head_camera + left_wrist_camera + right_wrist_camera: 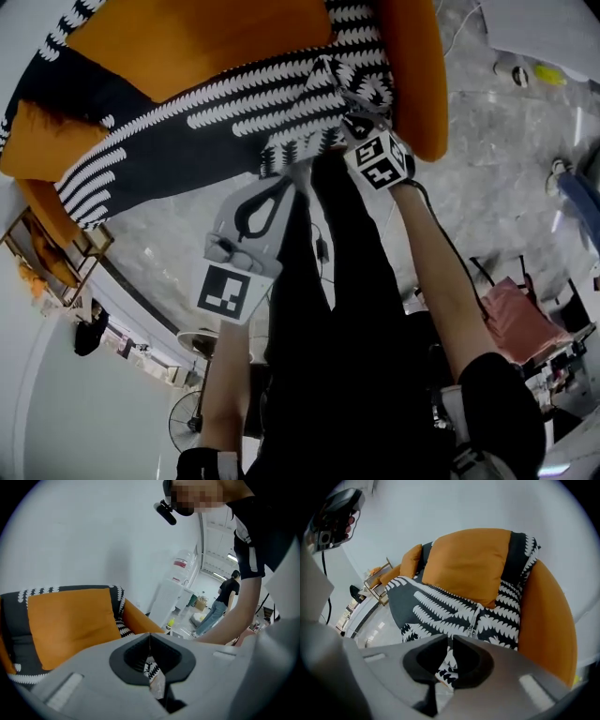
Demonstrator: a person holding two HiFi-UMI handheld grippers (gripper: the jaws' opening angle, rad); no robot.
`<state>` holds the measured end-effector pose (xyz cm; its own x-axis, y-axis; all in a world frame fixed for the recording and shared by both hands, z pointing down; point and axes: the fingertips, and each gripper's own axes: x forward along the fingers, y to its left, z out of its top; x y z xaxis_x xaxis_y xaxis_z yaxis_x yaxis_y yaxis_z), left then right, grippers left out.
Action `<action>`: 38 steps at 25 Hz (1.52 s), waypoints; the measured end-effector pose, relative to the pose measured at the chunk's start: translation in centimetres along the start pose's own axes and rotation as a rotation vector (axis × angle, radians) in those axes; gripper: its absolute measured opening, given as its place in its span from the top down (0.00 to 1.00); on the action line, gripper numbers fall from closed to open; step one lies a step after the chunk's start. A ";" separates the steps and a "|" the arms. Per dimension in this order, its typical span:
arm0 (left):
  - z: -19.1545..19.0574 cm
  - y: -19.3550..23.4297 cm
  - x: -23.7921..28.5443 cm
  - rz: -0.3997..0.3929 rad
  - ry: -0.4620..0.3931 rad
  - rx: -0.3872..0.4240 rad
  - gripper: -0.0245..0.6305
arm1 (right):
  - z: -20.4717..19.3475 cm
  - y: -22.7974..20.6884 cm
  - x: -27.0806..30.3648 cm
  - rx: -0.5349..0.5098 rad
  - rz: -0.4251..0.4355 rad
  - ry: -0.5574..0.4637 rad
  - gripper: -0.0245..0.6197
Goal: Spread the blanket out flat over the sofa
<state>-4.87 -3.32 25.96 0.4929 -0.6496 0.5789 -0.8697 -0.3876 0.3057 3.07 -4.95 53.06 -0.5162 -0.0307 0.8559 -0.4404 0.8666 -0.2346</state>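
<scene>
1. Right hand-held gripper (452, 641): the jaws are all but together, with a fold of the black-and-white blanket (440, 604) pinched between them. The gap is narrow and shadowed, so how firmly the pads bite is hard to judge. I read it as a light grip on the cloth.
2. Left hand-held gripper (150, 640): the jaws are closed, with a strip of the same patterned cloth caught in the hollow behind the tips. It grips the blanket.
3. Position: in the head view both grippers stand close together at the front edge of the sofa (548, 620), towards the arm on the person's right. The blanket's hem is gathered into a bunch where they hold it.
4. Blanket location: it lies across most of the seat and runs up the backrest behind the orange cushion (471, 564). Its front edge hangs over the seat front, above the floor (487, 187).
5. Done, as judged: the seat is largely covered, and the middle of the cloth lies fairly smooth.
6. Outstanding, as judged:
   - The held corner is lifted and creased, not flat.
   - It needs drawing out along the front edge and laying down, and then the cloth needs releasing.
   - The far left end of the sofa shows bare orange, so cover there may be incomplete.
</scene>
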 end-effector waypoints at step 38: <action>-9.4 0.1 -2.6 0.004 0.007 -0.079 0.94 | -1.5 -0.1 5.8 0.066 -0.108 0.040 0.95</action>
<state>-6.47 4.49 31.61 0.4894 -0.6467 0.5850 -0.8711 -0.3319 0.3619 1.21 -4.44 58.77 -0.4339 -0.1011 0.8952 -0.5401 0.8245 -0.1687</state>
